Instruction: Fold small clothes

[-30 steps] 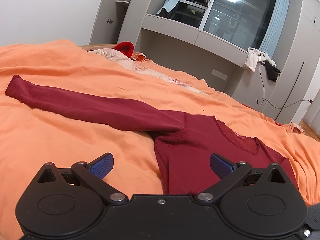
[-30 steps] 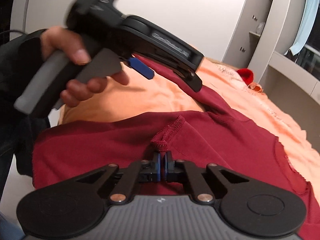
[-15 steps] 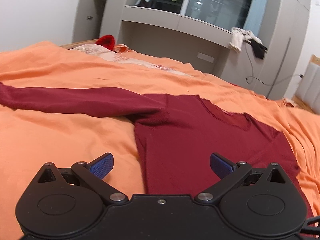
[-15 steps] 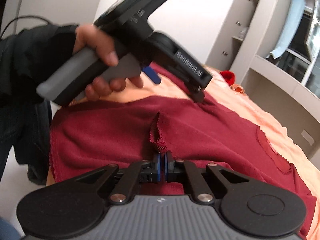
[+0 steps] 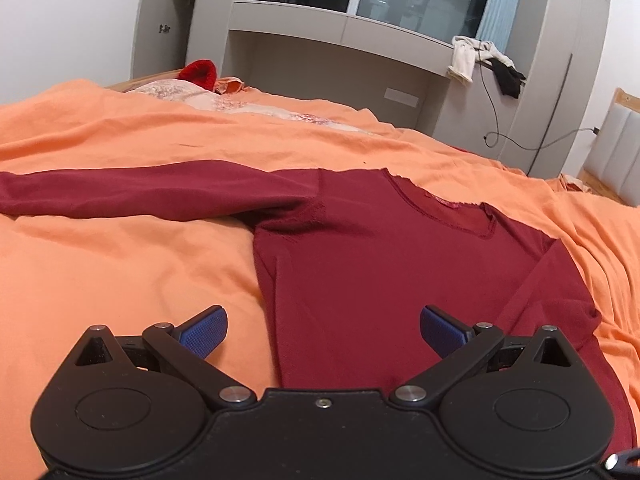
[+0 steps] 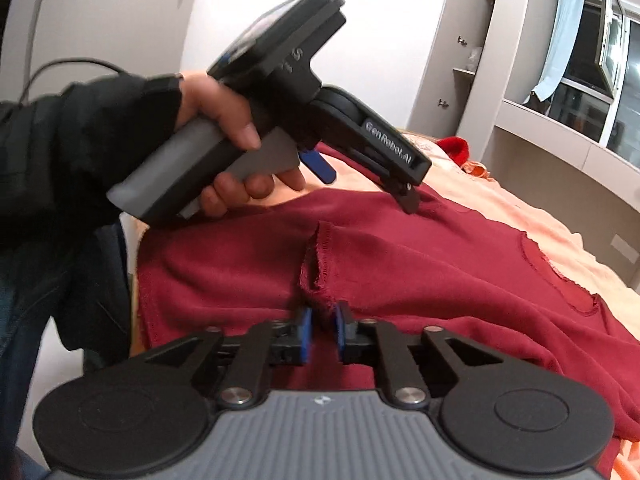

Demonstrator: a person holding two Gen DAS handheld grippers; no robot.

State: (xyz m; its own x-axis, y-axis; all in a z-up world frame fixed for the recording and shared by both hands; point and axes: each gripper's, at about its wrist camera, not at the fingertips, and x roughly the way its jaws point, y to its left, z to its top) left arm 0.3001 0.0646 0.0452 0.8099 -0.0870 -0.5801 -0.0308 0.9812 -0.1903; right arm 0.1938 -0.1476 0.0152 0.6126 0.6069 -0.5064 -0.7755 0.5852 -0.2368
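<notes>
A dark red long-sleeved top [image 5: 384, 264] lies flat on the orange bedspread [image 5: 120, 280], one sleeve [image 5: 120, 194] stretched out to the left. The other sleeve is folded across the body, its cuff [image 6: 320, 264] just ahead of my right gripper [image 6: 321, 330]. The right jaws stand slightly apart, with the cuff edge loose at their tips. My left gripper [image 5: 323, 330] is wide open and empty, hovering above the top's left side seam. It also shows in the right wrist view [image 6: 360, 168], held in a hand over the top.
A red knitted item [image 5: 198, 74] and a pale patterned cloth [image 5: 224, 104] lie at the bed's far end. Grey cabinets and a window ledge [image 5: 340, 24] stand behind, with clothes [image 5: 480, 60] and a cable [image 5: 512, 136] hanging at the right. The person's body is at the bed's near left edge.
The right jaws, shut on the cuff before, have parted a little and the cuff has slipped forward onto the body. The left gripper has swung to the right over the top, still open.
</notes>
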